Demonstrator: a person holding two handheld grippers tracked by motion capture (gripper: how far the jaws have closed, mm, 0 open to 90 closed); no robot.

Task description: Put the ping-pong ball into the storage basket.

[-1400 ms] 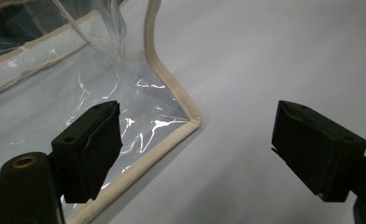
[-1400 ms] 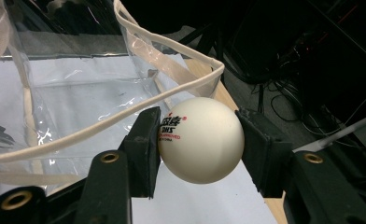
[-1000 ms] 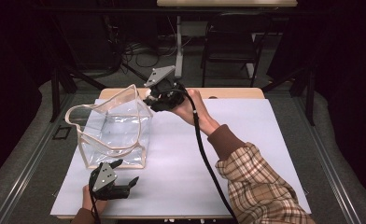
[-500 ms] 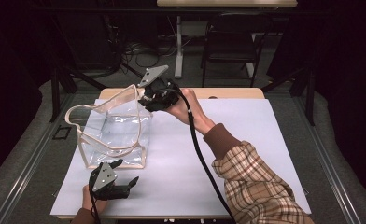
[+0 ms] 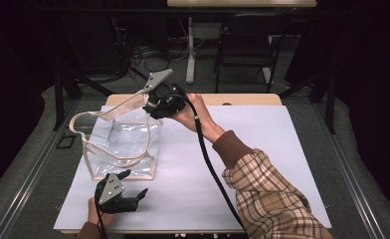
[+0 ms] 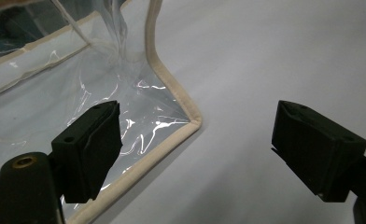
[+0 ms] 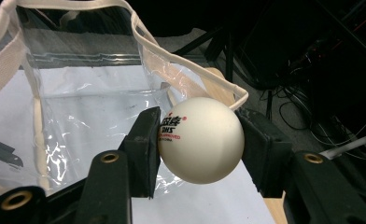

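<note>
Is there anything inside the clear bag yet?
Nothing shows inside the clear bag; the white table is visible through its walls. The white ball is clamped in the right hand-held gripper at the rim. Creases and glare hide some of the bottom.

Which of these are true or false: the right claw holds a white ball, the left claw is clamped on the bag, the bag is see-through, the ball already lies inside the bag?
1. The right claw holds a white ball. True.
2. The left claw is clamped on the bag. False: its jaws stand open near the bag's bottom corner, gripping nothing.
3. The bag is see-through. True: clear plastic with beige trim.
4. The ball already lies inside the bag. False: it sits between the right claw's pads, by the bag's rim.
</note>
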